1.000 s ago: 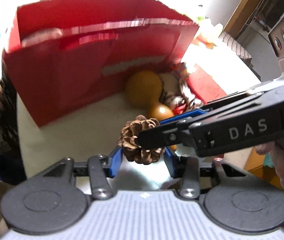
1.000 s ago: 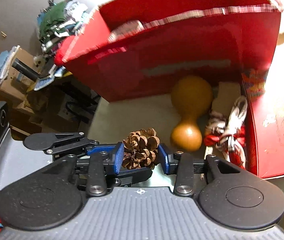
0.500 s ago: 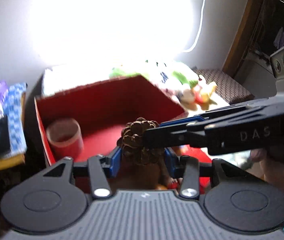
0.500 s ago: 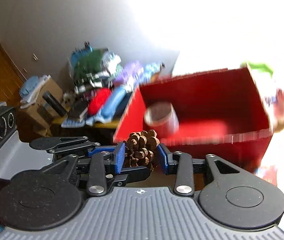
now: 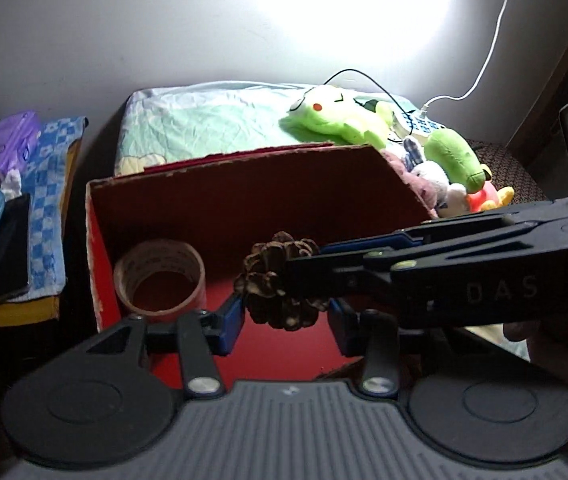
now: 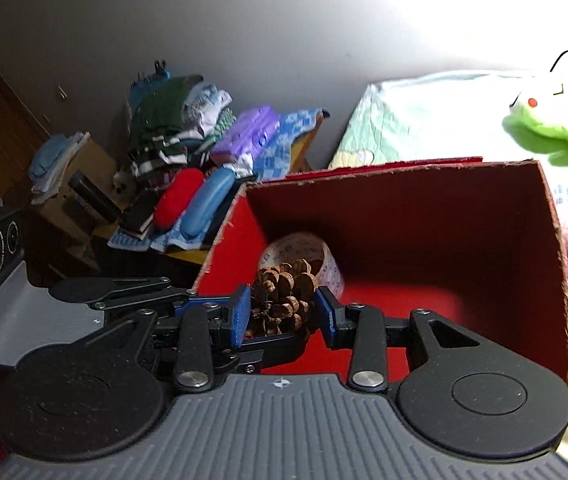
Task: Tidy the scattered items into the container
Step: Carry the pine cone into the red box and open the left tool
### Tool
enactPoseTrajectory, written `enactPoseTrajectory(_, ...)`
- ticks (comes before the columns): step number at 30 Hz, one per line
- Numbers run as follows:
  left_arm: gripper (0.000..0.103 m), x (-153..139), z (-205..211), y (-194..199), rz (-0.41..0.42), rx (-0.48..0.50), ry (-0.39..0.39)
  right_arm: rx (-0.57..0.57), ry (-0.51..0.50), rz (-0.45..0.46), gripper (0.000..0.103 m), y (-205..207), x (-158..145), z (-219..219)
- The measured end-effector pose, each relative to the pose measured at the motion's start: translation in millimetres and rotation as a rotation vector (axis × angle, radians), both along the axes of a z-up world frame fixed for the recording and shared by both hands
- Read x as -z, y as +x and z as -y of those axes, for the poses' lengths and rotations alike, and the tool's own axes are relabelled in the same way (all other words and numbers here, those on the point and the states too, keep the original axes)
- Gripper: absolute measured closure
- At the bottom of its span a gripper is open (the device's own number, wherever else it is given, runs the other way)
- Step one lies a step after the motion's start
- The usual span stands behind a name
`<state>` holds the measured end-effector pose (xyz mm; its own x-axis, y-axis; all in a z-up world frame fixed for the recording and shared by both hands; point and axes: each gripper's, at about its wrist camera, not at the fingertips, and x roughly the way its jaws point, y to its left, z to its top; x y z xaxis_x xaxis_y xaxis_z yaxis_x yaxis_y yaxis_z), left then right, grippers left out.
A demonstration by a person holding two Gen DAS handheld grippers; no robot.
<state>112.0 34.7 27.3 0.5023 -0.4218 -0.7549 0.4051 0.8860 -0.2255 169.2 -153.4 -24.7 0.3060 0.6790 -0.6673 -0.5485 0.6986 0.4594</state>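
Pinecone [image 6: 284, 300]: held in the air over the near edge of the red box [image 6: 552, 240], pinched from both sides by two claws at once.
Right gripper [image 6: 284, 312]: blue pads closed on the cone's flanks, firm hold.
Left gripper [image 5: 284, 320]: in its own view the pads sit either side of the cone's lower half; the left pad seems to touch, the right pad is hidden by the other tool, so cannot tell if it really clamps.
Box contents: tape roll [image 5: 161, 276] at approx 9 o'clock of the cone, floor otherwise bare red.
Step in hand: drop cone in the box (judgement).
How to do it well: carry fwd toward 12 o'clock past the rim, lower close to the floor, release both claws together so scales don't snag, aim for the bare floor away from the roll.
Risk: uneven release flicks it back out.
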Motion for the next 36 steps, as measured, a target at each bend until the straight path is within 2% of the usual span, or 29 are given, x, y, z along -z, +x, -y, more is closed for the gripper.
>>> enactPoseTrajectory(8, 0.059, 30.2, -3.2, 22.9, -0.115, -0.115, 0.030, -0.118, -0.070, -0.120, 0.064, 37.9, 28.7, -22.3)
enactPoseTrajectory(13, 0.059, 48.0, -6.5, 31.4, -0.195, -0.173, 0.055, -0.166, -0.083, -0.236, 0.065, 57.1, 50.2, -33.8)
enactPoseTrajectory(16, 0.059, 51.7, 1.2, 32.4, -0.201, -0.185, 0.113, -0.185, -0.080, -0.289, 0.064, 64.9, 57.3, -35.3)
enactPoseTrajectory(20, 0.058, 60.3, 5.6, 41.4, -0.263, -0.206, 0.141, -0.200, -0.089, -0.362, 0.065, 73.5, 69.9, -34.0)
enactPoseTrajectory(22, 0.058, 64.3, 11.8, 43.7, -0.272, -0.209, 0.190, -0.200, -0.098, -0.389, 0.070, 77.1, 75.3, -32.6)
enactPoseTrajectory(25, 0.058, 68.9, 19.7, 45.2, -0.279, -0.198, 0.227, -0.192, -0.123, -0.412, 0.071, 83.0, 82.4, -30.6)
enactPoseTrajectory(27, 0.053, 70.3, 25.1, 46.3, -0.271, -0.197, 0.264, -0.187, -0.174, -0.416, 0.071, 87.1, 88.8, -30.8)
enactPoseTrajectory(30, 0.053, 71.0, 30.8, 47.2, -0.256, -0.200, 0.327, -0.195, -0.142, -0.489, 0.071, 94.1, 98.0, -27.7)
enactPoseTrajectory(36, 0.054, 55.6, 22.1, 38.2, -0.240, -0.229, 0.338, -0.213, -0.104, -0.527, 0.071, 95.9, 101.2, -24.0)
